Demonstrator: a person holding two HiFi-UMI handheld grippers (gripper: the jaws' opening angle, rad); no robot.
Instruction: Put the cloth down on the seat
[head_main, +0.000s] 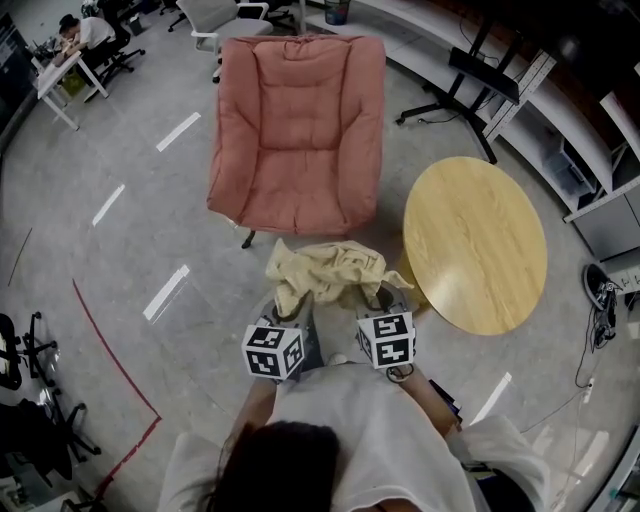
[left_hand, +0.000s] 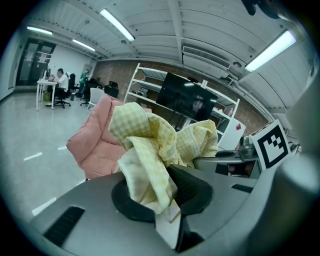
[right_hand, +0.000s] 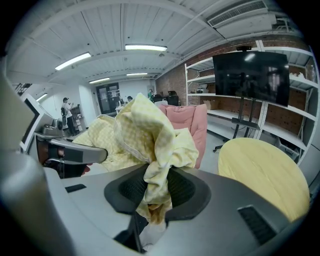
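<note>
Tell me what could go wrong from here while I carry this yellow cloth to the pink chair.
1. The cloth hangs short of the seat, over the floor; letting go now would likely drop it there.
2. The left hand-held gripper and right hand-held gripper each pinch only a bunched fold, which could slip out.
3. The round table sits close beside the right hand-held gripper and could be bumped.

No text, label or number can be read.
</note>
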